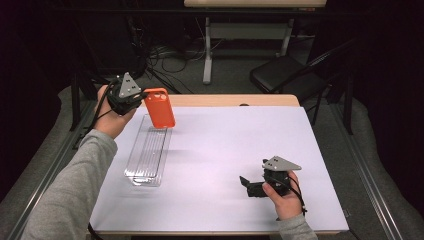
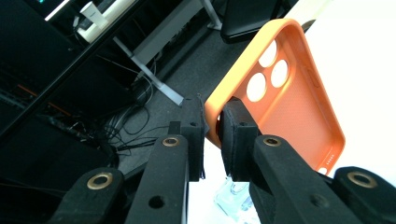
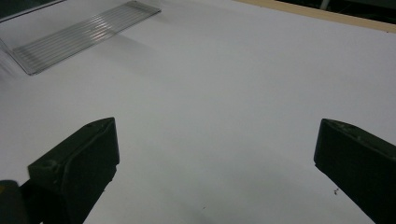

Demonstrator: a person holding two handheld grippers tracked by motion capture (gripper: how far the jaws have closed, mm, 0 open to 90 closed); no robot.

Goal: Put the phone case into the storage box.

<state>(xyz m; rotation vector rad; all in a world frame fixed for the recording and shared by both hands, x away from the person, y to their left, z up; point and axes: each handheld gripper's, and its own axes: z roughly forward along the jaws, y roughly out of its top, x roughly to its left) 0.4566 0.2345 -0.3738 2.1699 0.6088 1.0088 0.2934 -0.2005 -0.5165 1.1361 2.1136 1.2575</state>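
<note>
Pinching the orange phone case by its edge, the left gripper holds it upper left — long axis upright, directly above the clear tray; right gripper rests spread.

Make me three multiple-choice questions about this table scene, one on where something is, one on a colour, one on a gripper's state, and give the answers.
1. Where is the clear tray?
A. left part of the table
B. right edge
C. on the chair

2. What colour is the phone case?
A. blue
B. orange
C. green

3. How is the right gripper?
A. shut on the case
B. shut on the tray
C. open

Answers: 1 A, it lies below the left gripper in the high view; 2 B, plainly orange; 3 C, its jaws stand wide apart over bare table.
</note>
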